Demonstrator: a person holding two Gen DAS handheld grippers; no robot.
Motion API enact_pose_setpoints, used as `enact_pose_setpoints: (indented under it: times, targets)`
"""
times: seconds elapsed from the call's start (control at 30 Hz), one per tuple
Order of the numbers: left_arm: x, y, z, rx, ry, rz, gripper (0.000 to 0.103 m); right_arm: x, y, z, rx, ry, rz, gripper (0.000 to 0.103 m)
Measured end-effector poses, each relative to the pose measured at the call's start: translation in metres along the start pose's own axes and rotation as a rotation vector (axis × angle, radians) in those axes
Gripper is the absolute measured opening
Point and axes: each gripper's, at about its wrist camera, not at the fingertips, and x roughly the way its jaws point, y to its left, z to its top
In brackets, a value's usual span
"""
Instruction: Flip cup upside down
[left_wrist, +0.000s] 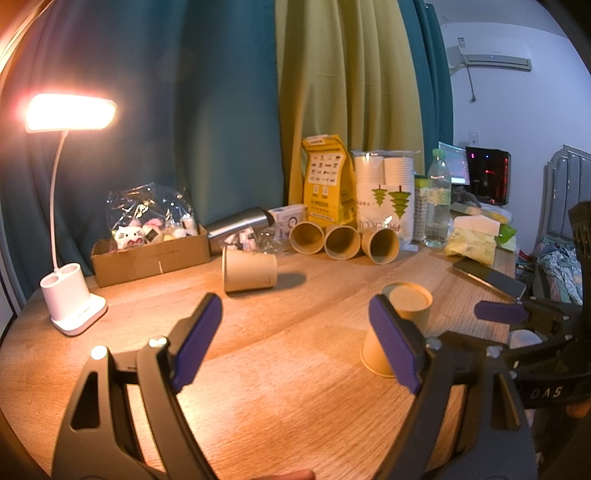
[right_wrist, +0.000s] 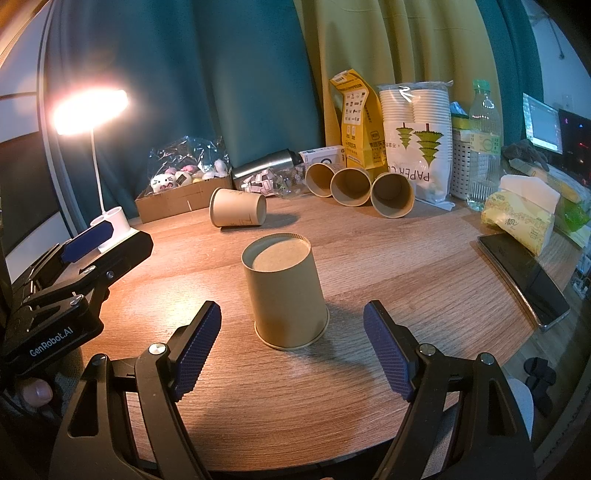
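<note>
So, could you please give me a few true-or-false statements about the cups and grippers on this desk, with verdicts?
1. The nearest cup stands upside down on the table. True.
2. The right hand-held gripper is clamped on that cup. False: it is open, with its fingers apart from the cup.
3. One lone cup lies on its side near the cardboard box. True.
4. The three cups at the back stand upright. False: they lie on their sides.
5. The left hand-held gripper holds a cup. False: it is open and empty.

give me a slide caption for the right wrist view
Open right hand-held gripper faces an upside-down paper cup on the wooden table.
</note>
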Motion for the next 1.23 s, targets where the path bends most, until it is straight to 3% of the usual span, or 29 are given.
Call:
enact_pose_setpoints:
  times: [1.23]
  targets:
    - [0.0009,0.0043,0.0002,-0.003,0.001,0.005,0.083,0.0001,-0.0004,-0.0003,0.001,0.0,0.001,0.082]
